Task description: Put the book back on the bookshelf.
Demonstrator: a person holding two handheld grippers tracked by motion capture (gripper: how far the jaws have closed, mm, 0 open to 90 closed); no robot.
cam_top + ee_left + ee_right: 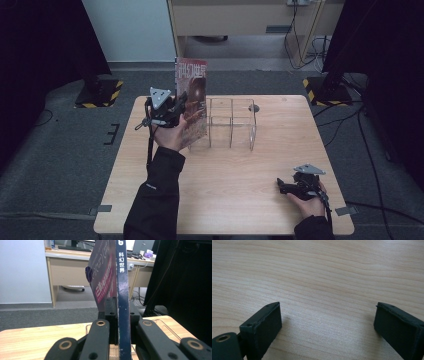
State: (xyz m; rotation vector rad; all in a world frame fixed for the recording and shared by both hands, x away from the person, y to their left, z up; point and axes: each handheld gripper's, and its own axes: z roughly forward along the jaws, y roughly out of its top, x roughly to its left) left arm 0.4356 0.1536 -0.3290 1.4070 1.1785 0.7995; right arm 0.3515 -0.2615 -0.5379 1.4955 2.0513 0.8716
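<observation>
At table's left rear: left gripper (181, 106) clamped on upright magazine (192, 95), spine (123, 302) pinched between both jaws, just beside left end of clear divided rack (231, 122), perhaps touching it; hard to tell. Near front right corner of table (225, 195): right gripper (281, 186), jaws wide apart, nothing between, low over bare wood.
</observation>
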